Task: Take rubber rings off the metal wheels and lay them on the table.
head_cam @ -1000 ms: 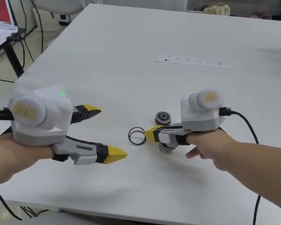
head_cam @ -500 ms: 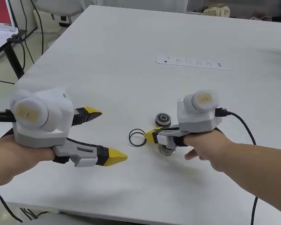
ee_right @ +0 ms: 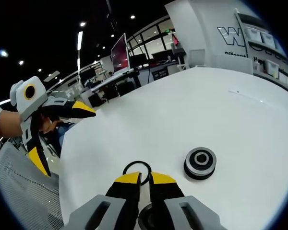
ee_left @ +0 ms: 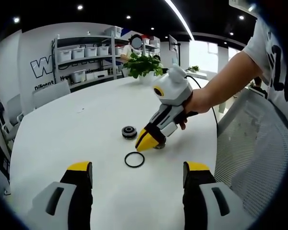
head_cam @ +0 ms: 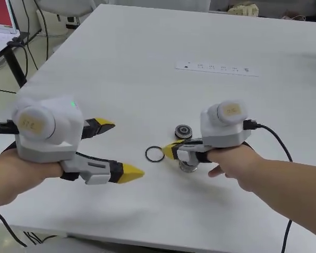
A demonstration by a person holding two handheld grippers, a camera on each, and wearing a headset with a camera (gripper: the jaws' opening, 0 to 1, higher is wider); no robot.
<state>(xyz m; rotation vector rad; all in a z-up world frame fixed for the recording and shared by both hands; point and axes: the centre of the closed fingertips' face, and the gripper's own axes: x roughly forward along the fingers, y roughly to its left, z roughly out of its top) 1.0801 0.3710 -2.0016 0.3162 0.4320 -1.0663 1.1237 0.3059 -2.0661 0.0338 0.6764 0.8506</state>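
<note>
A black rubber ring (head_cam: 154, 154) lies flat on the white table (head_cam: 147, 74), just left of my right gripper (head_cam: 170, 151), whose yellow tips are shut with nothing seen between them. Under that gripper's jaws sits a metal wheel (head_cam: 188, 167), partly hidden. A second metal wheel (head_cam: 183, 132) with a dark ring around it stands free just behind. In the right gripper view the ring (ee_right: 137, 170) lies right ahead of my right gripper (ee_right: 145, 178), with the free wheel (ee_right: 199, 163) to the right. My left gripper (head_cam: 118, 148) is open and empty, left of the ring (ee_left: 134, 159).
A white power strip (head_cam: 217, 69) lies farther back on the table. The right gripper's black cable (head_cam: 276, 138) trails off to the right. The table's near edge runs just below both hands; a desk and monitor stand at far left.
The ring outline at the right gripper's tips looked like two overlapping loops; now it reads as one loop. Both grippers have barely moved.
</note>
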